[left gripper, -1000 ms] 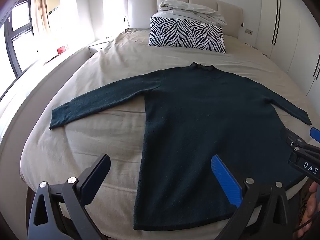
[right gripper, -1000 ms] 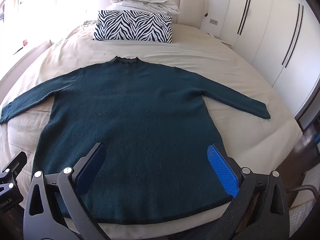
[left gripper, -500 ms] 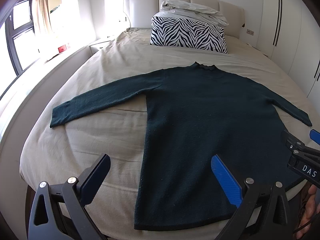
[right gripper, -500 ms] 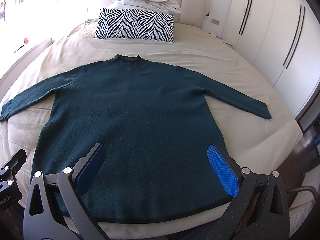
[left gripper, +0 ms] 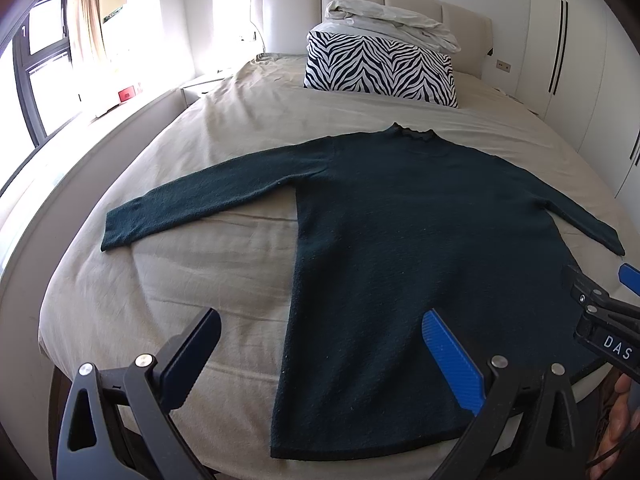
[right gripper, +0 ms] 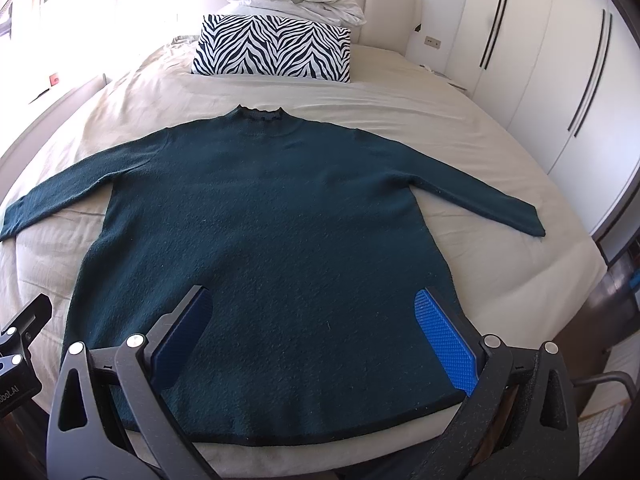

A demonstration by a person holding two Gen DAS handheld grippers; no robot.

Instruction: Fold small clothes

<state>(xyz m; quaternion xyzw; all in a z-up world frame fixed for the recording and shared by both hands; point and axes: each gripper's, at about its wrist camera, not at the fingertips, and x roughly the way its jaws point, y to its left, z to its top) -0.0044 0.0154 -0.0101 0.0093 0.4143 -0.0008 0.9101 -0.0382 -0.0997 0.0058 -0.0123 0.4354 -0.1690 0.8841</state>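
A dark green sweater (left gripper: 400, 248) (right gripper: 272, 232) lies flat and face up on the beige bed (left gripper: 200, 272) (right gripper: 460, 152), collar toward the headboard, both sleeves spread sideways. My left gripper (left gripper: 320, 320) hovers open above the sweater's lower left edge, nothing between its blue pads. My right gripper (right gripper: 312, 300) hangs open over the lower right part of the hem, also holding nothing. In the left wrist view the right gripper's body (left gripper: 604, 320) shows at the right edge; in the right wrist view the left gripper's body (right gripper: 20, 340) shows at the left edge.
A zebra-striped pillow (left gripper: 380, 68) (right gripper: 272, 50) with a crumpled white duvet (left gripper: 392, 26) on it stands against the headboard. White wardrobe doors (right gripper: 560, 60) line the right side. A window (left gripper: 40, 64) and a low ledge run along the left.
Both grippers have drifted slightly forward and lower over the sweater's hem. The sweater lies as before and both grippers stay open.
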